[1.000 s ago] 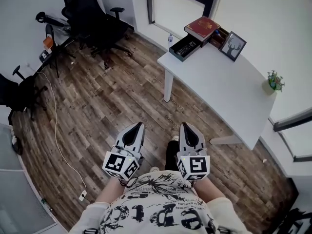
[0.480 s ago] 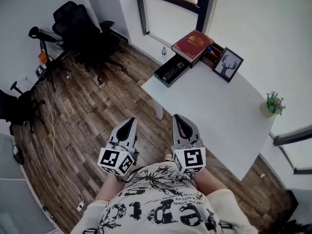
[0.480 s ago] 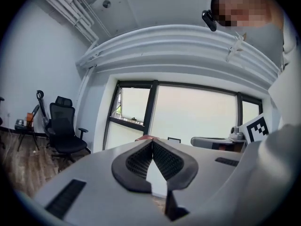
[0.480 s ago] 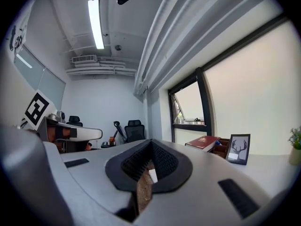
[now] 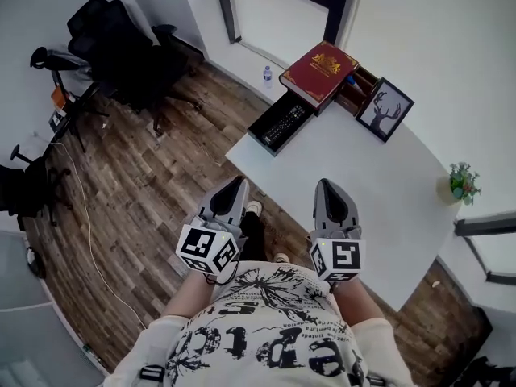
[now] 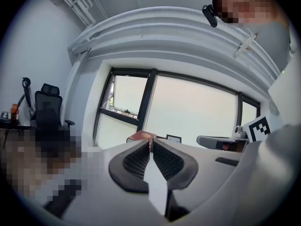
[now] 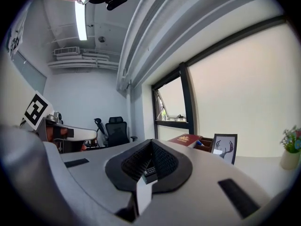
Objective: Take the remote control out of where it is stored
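Left gripper [image 5: 239, 182] and right gripper [image 5: 329, 185], both closed and empty, hung before us; the remote control [image 5: 283, 124] lay in a drawer [image 5: 260, 139] at twelve o'clock.

Office: white desk [image 5: 387, 192], swivel chairs [image 5: 113, 43]

I see a white desk [image 5: 387, 200] with a dark red book [image 5: 320, 61] bearing a gold emblem, a black box [image 5: 256, 133] with the black remote control [image 5: 284, 123] in it, and a black frame [image 5: 385, 110] showing a black stag on white. A green plant [image 5: 463, 177] has a pale yellow pot [image 5: 448, 190]. The floor [image 5: 153, 184] is brown wood-grain planks and the office chairs [image 5: 121, 43] are black. My left gripper [image 5: 234, 188] and right gripper [image 5: 330, 190] are grey, each patterned with black-and-white square markers. The person's shirt [image 5: 266, 337] is cream with black print.
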Available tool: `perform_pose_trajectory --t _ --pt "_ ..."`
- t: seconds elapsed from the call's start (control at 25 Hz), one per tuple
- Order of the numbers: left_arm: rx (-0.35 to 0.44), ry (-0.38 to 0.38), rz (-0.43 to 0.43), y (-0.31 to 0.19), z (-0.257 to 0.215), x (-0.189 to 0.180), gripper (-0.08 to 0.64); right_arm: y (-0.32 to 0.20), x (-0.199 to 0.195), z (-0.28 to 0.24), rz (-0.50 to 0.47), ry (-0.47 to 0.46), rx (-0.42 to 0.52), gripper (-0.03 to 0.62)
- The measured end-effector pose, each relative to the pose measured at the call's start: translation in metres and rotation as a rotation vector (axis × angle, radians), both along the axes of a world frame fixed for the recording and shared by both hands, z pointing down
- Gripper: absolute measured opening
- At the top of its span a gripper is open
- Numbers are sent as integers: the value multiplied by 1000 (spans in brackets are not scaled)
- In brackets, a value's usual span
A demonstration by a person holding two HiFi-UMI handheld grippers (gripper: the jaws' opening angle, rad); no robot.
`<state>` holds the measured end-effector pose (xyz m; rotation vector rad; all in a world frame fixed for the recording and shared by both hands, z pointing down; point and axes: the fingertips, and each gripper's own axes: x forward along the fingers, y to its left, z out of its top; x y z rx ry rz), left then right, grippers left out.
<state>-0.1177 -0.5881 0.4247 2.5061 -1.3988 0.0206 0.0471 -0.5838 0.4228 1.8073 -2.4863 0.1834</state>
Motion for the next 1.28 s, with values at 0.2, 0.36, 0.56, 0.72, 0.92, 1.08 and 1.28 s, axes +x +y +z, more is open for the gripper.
perform_pose_trajectory --t 0.2,0.36,0.56,0.72,0.92,1.08,1.28 --pt "-35 11 123 -74 6 5 10 -55 6 -3 123 3 -9 2" --pt "-92 -7 245 -139 21 12 11 -98 -2 2 189 0 -52 2" --pt "-159 5 352 -200 42 14 31 -137 -7 17 310 -30 -128 2" --pt "-246 -63 452 -227 82 28 82 -155 -3 45 401 -39 -195 2" --pt "-345 -203 548 -239 141 57 170 -156 3 72 462 -59 -267 2" --pt "-428 -288 564 -243 180 75 247 -161 12 89 463 -51 -313 2" --pt "-461 -416 569 -248 211 93 265 -170 31 86 469 -11 -307 2"
